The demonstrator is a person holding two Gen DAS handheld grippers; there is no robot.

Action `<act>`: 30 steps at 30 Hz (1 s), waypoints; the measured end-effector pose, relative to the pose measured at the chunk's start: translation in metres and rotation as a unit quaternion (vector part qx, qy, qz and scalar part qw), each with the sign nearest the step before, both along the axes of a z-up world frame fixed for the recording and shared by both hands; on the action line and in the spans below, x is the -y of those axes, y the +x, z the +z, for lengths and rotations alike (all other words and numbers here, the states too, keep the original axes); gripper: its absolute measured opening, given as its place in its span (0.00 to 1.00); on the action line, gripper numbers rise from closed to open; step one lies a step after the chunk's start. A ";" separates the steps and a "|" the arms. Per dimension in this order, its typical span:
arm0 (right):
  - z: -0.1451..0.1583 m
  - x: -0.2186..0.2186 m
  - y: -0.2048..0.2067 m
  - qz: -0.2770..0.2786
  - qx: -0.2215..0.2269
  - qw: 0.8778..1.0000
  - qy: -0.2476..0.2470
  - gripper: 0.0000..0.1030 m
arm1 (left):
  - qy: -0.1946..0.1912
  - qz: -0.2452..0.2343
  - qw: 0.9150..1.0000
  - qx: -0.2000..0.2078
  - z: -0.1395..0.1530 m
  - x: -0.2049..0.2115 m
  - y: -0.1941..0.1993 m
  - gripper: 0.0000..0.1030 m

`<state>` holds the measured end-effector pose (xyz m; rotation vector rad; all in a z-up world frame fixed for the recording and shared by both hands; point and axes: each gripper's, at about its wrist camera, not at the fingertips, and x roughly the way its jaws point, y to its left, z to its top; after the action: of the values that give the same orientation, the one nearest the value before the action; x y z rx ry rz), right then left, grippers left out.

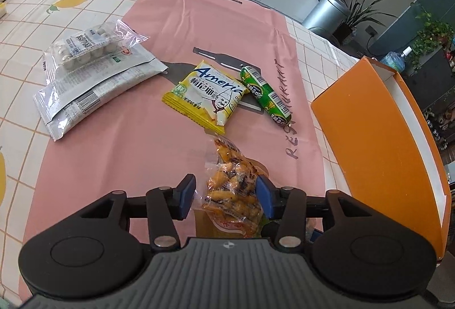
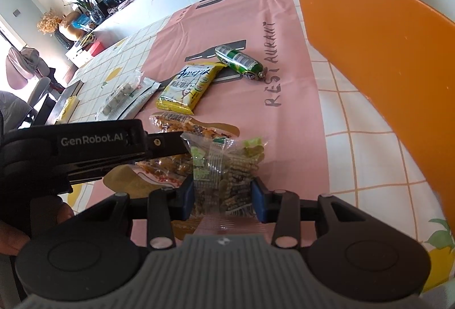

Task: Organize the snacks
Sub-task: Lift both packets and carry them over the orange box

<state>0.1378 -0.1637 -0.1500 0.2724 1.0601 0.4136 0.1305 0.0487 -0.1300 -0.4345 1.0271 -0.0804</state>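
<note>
Two snack packets between two claws, orange box waiting at the right.

The left gripper [image 1: 226, 196] stands part open around the orange snack bag [image 1: 231, 189] at lower centre, pads not clearly pressing. The right gripper [image 2: 223, 199] pinches the clear green-labelled packet [image 2: 221, 175] at lower centre. Both look light, crinkly, slippery and crushable: best taken across the filled middle, toward the orange box [image 2: 369, 33].

Pink mat [image 1: 159, 24] printed with grey bottles; orange box [image 1: 378, 138]; green-yellow sausage [image 1: 264, 90]; yellow packet [image 1: 204, 93].
</note>
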 end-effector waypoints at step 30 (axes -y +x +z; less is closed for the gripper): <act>0.001 -0.001 -0.002 -0.017 -0.011 1.000 -0.023 0.37 | -0.030 -0.007 0.999 -0.017 -0.007 -0.002 -0.007 0.48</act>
<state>0.1357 -0.1632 -0.1493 0.2545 1.0832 0.3569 0.1235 0.0509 -0.1375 -0.4853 1.0623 -0.1165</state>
